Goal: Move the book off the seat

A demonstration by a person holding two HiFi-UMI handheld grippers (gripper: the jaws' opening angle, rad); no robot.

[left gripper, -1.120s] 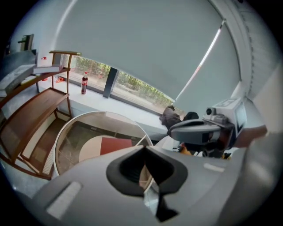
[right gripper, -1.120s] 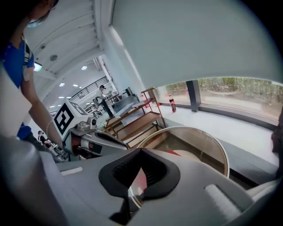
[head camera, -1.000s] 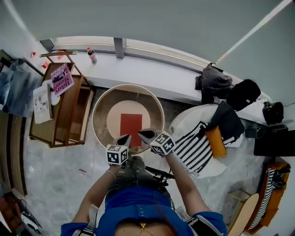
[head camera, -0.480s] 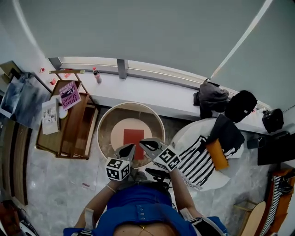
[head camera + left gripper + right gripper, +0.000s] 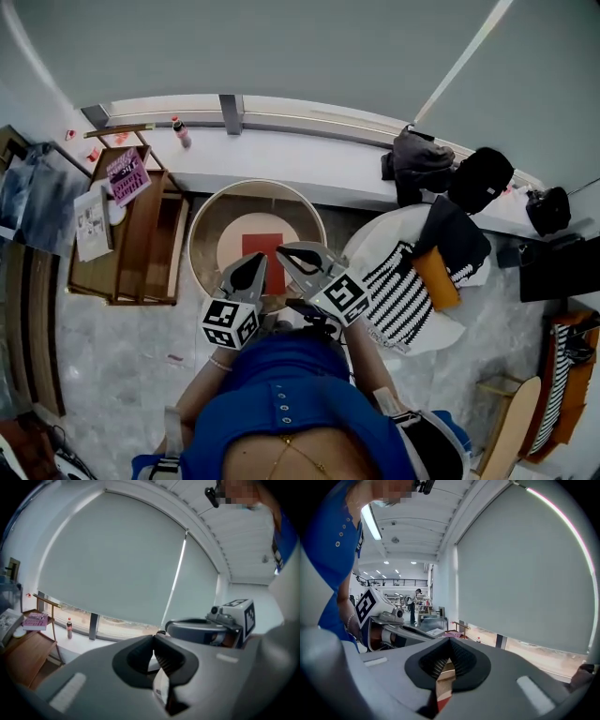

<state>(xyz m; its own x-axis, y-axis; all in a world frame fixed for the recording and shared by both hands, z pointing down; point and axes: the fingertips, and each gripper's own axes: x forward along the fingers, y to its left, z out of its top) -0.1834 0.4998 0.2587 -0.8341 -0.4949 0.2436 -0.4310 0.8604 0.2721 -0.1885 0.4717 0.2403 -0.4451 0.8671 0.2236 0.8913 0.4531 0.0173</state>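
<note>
Lifted closer to the head camera than a second ago, the left gripper [image 5: 256, 262] and right gripper [image 5: 284, 251] have jaws together and empty, while the red book [image 5: 262, 247] lies untouched on the round seat [image 5: 201, 227], so the move looks unstarted.

You hold the left gripper [image 5: 255, 262] and the right gripper [image 5: 286, 251] side by side in front of your body, tips close together, pointing away from you and tilted slightly down. Both pairs of jaws are closed tip to tip. Your forearms [image 5: 367, 361] reach forward from your torso
</note>
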